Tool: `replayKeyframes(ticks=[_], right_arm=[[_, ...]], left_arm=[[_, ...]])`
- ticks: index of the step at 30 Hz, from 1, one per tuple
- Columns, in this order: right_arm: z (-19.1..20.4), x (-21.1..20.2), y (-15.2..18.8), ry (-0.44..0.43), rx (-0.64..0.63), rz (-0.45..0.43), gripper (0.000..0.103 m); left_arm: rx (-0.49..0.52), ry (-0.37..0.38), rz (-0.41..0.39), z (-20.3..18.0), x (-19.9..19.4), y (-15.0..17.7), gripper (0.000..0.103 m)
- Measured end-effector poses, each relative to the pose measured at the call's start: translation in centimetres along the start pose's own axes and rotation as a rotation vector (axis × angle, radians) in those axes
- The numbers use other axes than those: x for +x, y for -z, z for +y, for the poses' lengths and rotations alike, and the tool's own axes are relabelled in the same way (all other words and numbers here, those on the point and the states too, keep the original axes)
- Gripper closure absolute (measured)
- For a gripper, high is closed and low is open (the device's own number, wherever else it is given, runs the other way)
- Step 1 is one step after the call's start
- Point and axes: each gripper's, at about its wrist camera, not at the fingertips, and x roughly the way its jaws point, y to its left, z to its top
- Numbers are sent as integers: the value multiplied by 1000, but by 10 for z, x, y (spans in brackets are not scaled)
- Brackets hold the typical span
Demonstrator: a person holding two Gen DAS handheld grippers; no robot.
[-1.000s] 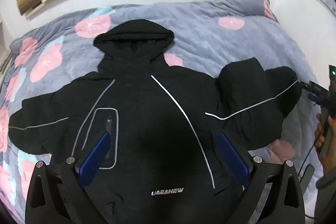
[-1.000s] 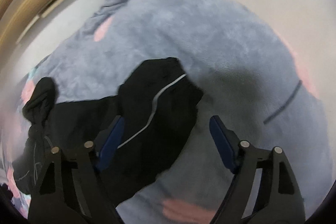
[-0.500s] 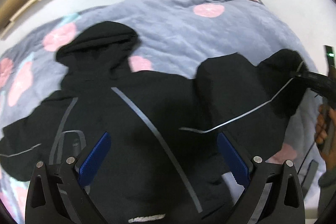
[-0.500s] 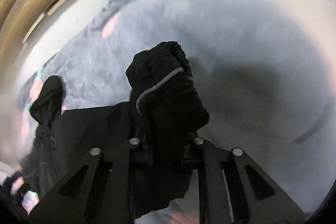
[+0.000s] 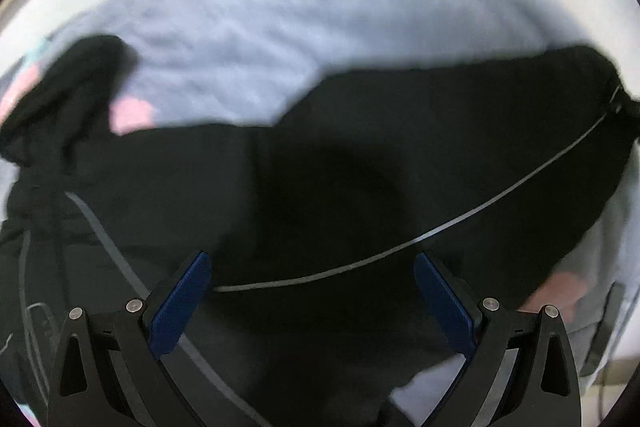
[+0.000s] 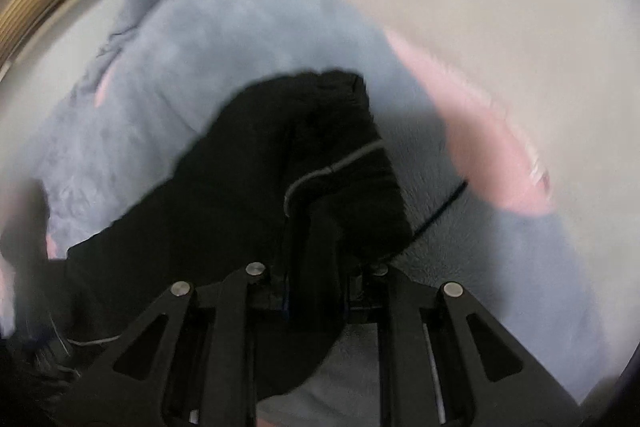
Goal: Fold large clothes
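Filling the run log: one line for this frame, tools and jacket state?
left tool: open, over jacket | right tool: shut on sleeve cuff | jacket: on grey-pink blanket, unfolded | views blurred

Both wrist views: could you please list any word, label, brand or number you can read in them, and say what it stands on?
None can be read.
The black jacket shows only thin grey piping, no lettering in view.
The grey and pink blanket carries a pattern only, and both views are blurred.
The right gripper is shut on the jacket's sleeve; no print shows there.
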Motion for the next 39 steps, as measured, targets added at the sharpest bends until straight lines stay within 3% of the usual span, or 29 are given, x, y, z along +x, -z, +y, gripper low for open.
replayKeyframes(ticks=[2, 5, 8, 12, 16, 18, 21, 24, 30, 35, 39], right_arm=[[-4, 5, -3, -20, 32, 22, 88], [5, 0, -4, 25, -25, 34, 88], [14, -19, 1, 45, -76, 9, 88], [42, -64, 20, -44, -139, -59, 88], [102, -101, 52, -104, -289, -102, 89], [139, -113, 74, -142, -367, -113, 89], [193, -121, 110, -208, -476, -87, 90], [252, -128, 148, -282, -568, -43, 91], [362, -142, 238, -355, -740, 23, 91], [447, -142, 313, -387, -883, 44, 91], [509, -141, 349, -415, -938, 61, 91]], left_arm=[[25, -29, 82, -6, 31, 3, 2], [27, -30, 83, -7, 36, 7, 2], [-9, -7, 53, 5, 9, 12, 4], [-82, 1, -29, 40, -46, 30, 4], [-192, -30, -96, 91, -101, 64, 4], [-256, -68, -129, 121, -130, 91, 4], [-344, -232, -149, 169, -164, 135, 4], [-456, -292, -147, 213, -197, 185, 4], [-649, -335, -182, 273, -249, 283, 4], [-718, -389, -178, 309, -272, 355, 4], [-766, -405, -167, 337, -285, 398, 4]])
